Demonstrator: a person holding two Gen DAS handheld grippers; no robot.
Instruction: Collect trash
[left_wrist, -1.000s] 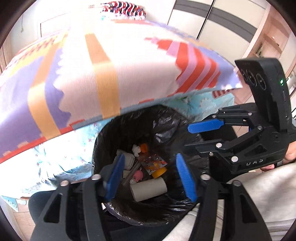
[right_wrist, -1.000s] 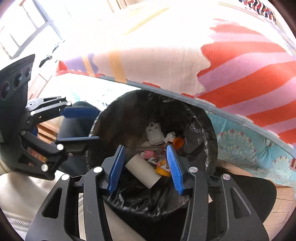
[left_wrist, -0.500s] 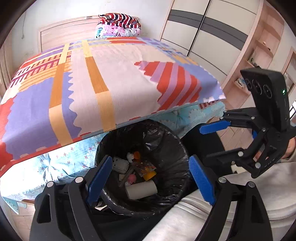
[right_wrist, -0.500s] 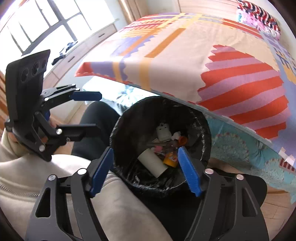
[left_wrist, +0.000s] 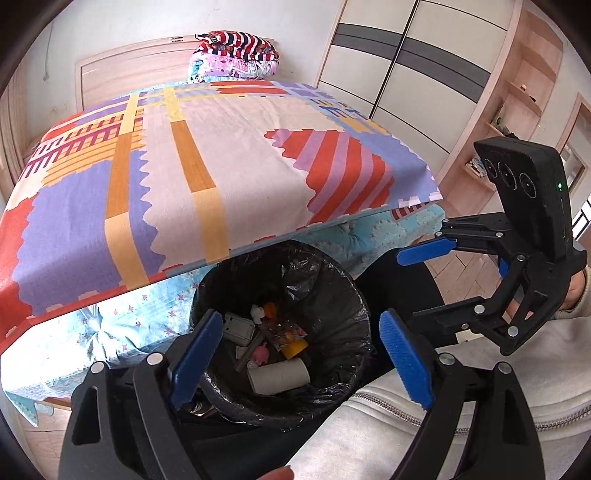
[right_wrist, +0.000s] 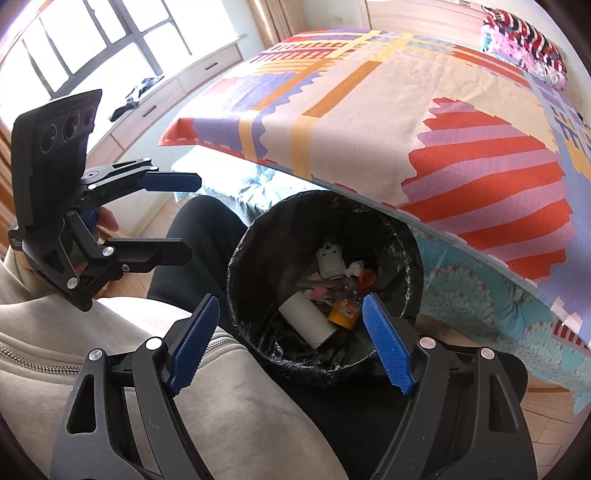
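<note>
Both tongs are seen spread wide and empty: the left gripper is held above the near rim of the bin, and the right gripper is held likewise, nothing being pinched between the blue pads of either. The trash bin, lined with a black bag, is set against the foot of the bed, between the person's knees. Inside the bin, the collected trash is gathered: a cardboard roll lies nearest the person, a yellow cap and a printed wrapper lie just beyond it, a white plastic piece rests toward the bed side, and a small orange cap is seen farthest in. Beyond the bin, the patterned bedspread appears bare of litter, with folded bedding stacked at the far end. The step in hand is judged to be the release and withdrawal; it is done well if the tongs are lifted straight clear of the bin, so that the loose liner is not snagged, and the bed is then scanned for remaining scraps.
</note>
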